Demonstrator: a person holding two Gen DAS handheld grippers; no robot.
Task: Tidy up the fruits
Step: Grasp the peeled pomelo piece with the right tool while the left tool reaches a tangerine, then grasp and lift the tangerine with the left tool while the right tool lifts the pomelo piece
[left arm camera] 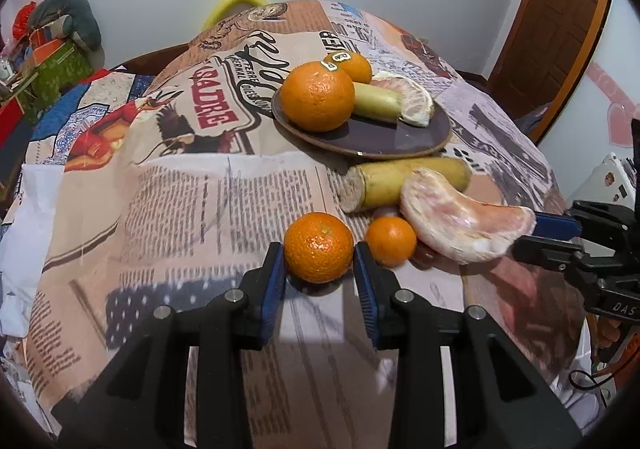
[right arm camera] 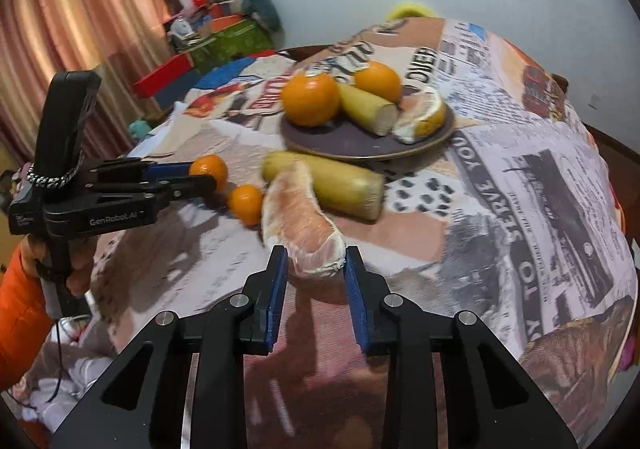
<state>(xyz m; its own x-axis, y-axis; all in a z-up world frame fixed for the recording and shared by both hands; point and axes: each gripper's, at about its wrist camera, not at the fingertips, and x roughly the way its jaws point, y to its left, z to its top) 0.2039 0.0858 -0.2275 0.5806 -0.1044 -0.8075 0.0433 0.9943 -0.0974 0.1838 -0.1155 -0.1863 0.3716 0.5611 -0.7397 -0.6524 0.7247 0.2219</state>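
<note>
Left gripper [left arm camera: 319,254] clamped on mandarin [left arm camera: 319,247], blue pads pressing both sides. Right gripper [right arm camera: 316,261] closed on near end of peeled pomelo wedge [right arm camera: 298,223]; wedge looks lifted off cloth, hard to confirm through blur. Smaller mandarin [left arm camera: 391,240] just beside, cut banana piece [left arm camera: 404,185] behind it. Dark plate [left arm camera: 376,137] beyond holds two oranges, banana piece, pomelo wedge. Table under newspaper-print cloth [left arm camera: 200,209]. White wall behind; wooden door [left arm camera: 560,21] at right, pink curtain [right arm camera: 80,17] at left, boxes piled in corner.
</note>
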